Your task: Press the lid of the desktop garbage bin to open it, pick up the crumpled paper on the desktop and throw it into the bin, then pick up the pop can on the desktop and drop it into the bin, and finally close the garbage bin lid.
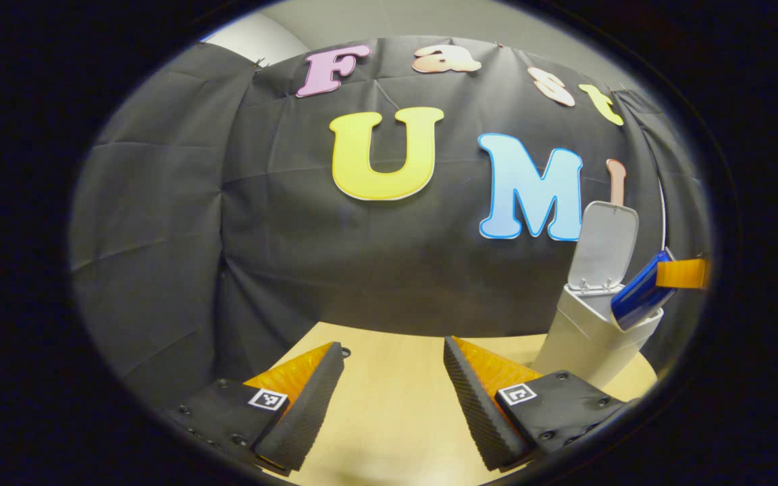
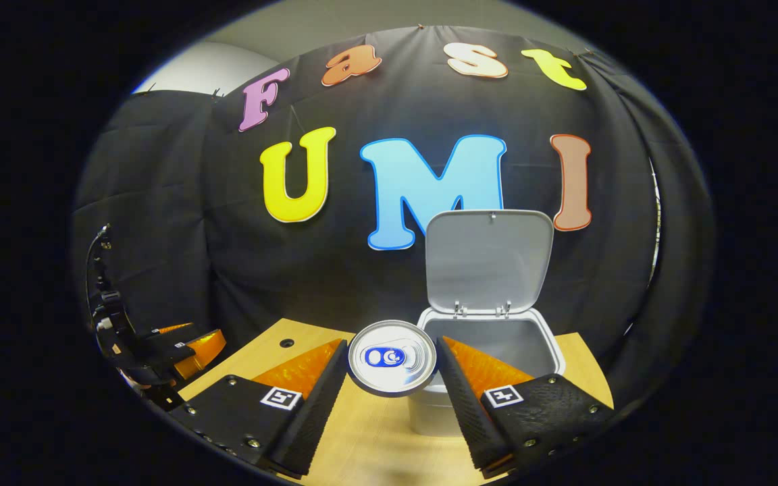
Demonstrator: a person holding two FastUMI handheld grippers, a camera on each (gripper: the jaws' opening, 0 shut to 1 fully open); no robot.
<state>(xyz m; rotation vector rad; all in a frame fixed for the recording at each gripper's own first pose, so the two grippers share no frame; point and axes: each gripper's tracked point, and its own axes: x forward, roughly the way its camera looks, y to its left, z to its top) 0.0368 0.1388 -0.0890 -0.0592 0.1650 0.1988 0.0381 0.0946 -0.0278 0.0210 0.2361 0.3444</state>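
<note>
The white bin (image 2: 490,341) stands on the wooden table with its lid (image 2: 489,260) swung up and open. My right gripper (image 2: 392,391) is shut on the pop can (image 2: 392,356), whose silver top faces the camera just in front of the bin's opening. In the left gripper view the same blue can (image 1: 640,299) hangs tilted over the bin's rim (image 1: 595,324), with a finger of the right gripper (image 1: 683,273) beside it. My left gripper (image 1: 389,398) is open over bare table, to the left of the bin. In the right gripper view the left gripper (image 2: 173,351) shows at far left.
The wooden table (image 1: 389,418) ends close behind the bin, against the black cloth wall. A small hole (image 2: 286,343) marks the tabletop near its left back corner.
</note>
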